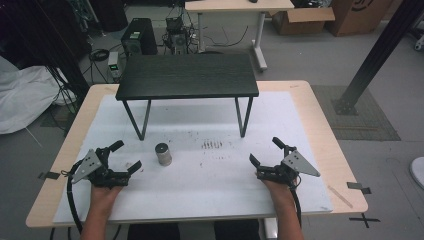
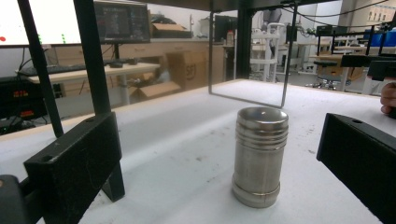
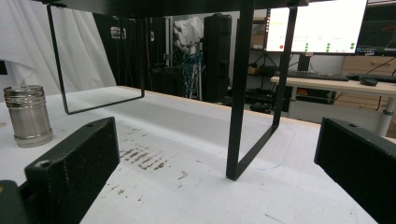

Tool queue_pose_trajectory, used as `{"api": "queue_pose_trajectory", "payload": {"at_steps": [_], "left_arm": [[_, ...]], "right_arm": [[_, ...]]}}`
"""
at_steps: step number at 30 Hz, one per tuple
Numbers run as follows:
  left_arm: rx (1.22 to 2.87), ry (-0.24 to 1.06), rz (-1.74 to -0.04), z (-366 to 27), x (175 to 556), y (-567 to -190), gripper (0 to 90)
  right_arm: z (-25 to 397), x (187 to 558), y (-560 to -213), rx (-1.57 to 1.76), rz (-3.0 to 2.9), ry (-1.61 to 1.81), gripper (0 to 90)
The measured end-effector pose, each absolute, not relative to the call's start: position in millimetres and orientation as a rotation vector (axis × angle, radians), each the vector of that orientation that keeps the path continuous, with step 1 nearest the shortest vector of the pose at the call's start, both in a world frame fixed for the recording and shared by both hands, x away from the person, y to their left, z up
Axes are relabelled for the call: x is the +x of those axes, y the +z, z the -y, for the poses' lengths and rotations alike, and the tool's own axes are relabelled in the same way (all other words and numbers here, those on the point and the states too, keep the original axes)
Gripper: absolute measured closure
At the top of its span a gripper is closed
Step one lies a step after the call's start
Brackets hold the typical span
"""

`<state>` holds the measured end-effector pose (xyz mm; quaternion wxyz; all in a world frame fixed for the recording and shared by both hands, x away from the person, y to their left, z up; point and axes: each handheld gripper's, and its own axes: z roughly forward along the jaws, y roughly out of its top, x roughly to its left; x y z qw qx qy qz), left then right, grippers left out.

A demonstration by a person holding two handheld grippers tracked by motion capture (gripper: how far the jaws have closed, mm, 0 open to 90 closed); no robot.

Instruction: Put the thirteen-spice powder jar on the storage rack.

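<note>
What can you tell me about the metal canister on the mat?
The metal canister is a small brushed-steel cylinder with a ribbed upper band, a flared base ring and a flat top. It stands upright on the white mat, in front of the black shelf, just right of the open left gripper. Nothing touches it.

Grey floor (image 1: 310, 55), cardboard boxes (image 1: 305, 20) (far side), lit monitors (image 3: 317, 25)

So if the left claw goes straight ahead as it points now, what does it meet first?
Most likely the metal canister, standing upright just ahead of the open left claw, slightly toward its right jaw. Depth is hard to judge.
</note>
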<state>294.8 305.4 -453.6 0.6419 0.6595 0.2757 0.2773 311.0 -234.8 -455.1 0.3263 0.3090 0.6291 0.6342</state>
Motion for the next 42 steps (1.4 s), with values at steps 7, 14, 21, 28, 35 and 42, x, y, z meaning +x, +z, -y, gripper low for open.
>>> {"api": "queue_pose_trajectory", "payload": {"at_steps": [7, 14, 21, 28, 35, 42], "left_arm": [[1.505, 0.633, -0.629, -305, 295, -453, 0.2], [1.505, 0.63, -0.63, -306, 295, -453, 0.2], [1.502, 0.629, -0.633, -306, 295, -453, 0.2], [1.493, 0.615, -0.639, -306, 296, -452, 0.2], [1.51, 0.595, -0.6, -308, 295, -434, 0.2], [1.528, 0.56, -0.551, -304, 298, -419, 0.2]], "right_arm": [[235, 311, -455, 0.809, -1.648, 1.663, 0.0], [235, 311, -455, 0.809, -1.645, 1.666, 0.0], [235, 310, -455, 0.795, -1.642, 1.665, 0.0], [235, 310, -455, 0.799, -1.641, 1.668, 0.0], [235, 311, -455, 0.803, -1.645, 1.667, 0.0], [235, 310, -455, 0.802, -1.644, 1.668, 0.0]]}}
